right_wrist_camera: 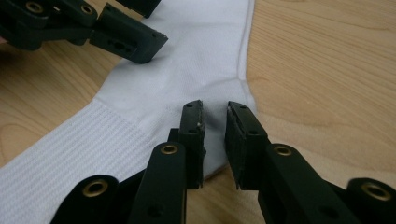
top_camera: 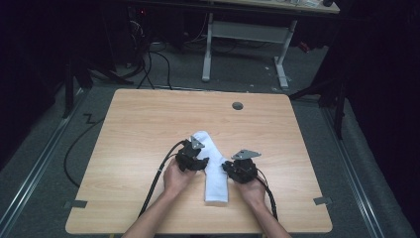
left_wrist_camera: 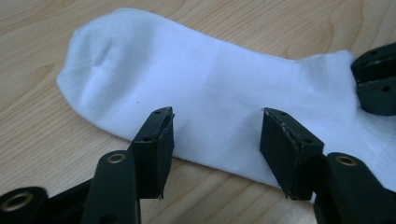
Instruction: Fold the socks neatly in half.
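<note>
In the high view, the left gripper [top_camera: 194,159] and right gripper [top_camera: 241,167] cover the middle of the white sock [top_camera: 216,173], and their jaws are too small to read. The left gripper view cuts the sock off at its right edge, hiding the cuff. The right gripper view cuts off the ribbed cuff [right_wrist_camera: 51,154] at bottom left and the foot at the top. Whether the right gripper's pads pinch any fabric cannot be told.

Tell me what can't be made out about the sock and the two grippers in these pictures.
- Sock cuff end: cut off by the left edge in the right gripper view.
- Sock's heel: in the high view, under the right gripper; its body covers the fingers.
- Whether the right gripper's fingers pinch fabric: the narrow gap is too dark to tell.
- Left gripper body: cut off by the bottom edge in its own view.
</note>
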`<move>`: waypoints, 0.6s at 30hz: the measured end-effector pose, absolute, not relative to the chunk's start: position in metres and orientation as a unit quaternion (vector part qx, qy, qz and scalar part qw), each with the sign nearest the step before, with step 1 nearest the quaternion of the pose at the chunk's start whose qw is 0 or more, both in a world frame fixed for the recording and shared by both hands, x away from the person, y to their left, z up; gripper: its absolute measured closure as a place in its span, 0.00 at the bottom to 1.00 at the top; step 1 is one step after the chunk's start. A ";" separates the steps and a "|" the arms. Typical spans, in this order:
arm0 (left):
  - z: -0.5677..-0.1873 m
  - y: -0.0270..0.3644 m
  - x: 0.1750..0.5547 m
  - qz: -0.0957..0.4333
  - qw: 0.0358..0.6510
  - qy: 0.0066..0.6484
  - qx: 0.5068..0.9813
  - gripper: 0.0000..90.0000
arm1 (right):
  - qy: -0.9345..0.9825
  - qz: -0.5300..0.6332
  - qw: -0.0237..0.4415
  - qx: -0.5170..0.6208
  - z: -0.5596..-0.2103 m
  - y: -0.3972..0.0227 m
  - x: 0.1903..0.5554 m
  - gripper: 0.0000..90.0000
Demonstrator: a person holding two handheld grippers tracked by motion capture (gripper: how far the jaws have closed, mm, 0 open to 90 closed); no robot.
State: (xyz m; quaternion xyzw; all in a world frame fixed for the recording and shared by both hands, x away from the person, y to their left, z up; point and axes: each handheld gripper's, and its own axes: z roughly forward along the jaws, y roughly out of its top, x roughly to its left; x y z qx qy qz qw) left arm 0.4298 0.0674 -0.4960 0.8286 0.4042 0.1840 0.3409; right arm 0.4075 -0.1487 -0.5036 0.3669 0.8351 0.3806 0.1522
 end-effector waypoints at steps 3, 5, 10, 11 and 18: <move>-0.497 0.069 0.429 0.182 0.343 0.412 0.825 0.50 | 0.836 0.380 0.148 0.367 -0.503 -0.148 0.413 0.83; -0.498 0.070 0.429 0.181 0.345 0.413 0.823 0.50 | 0.835 0.380 0.147 0.370 -0.503 -0.149 0.414 0.81; -0.496 0.070 0.429 0.183 0.340 0.417 0.823 0.50 | 0.828 0.383 0.148 0.382 -0.502 -0.154 0.417 0.75; -0.496 0.071 0.429 0.185 0.341 0.419 0.821 0.50 | 0.826 0.386 0.149 0.382 -0.502 -0.156 0.417 0.76; -0.488 0.081 0.435 0.193 0.348 0.431 0.810 0.51 | 0.826 0.384 0.146 0.386 -0.505 -0.162 0.416 0.83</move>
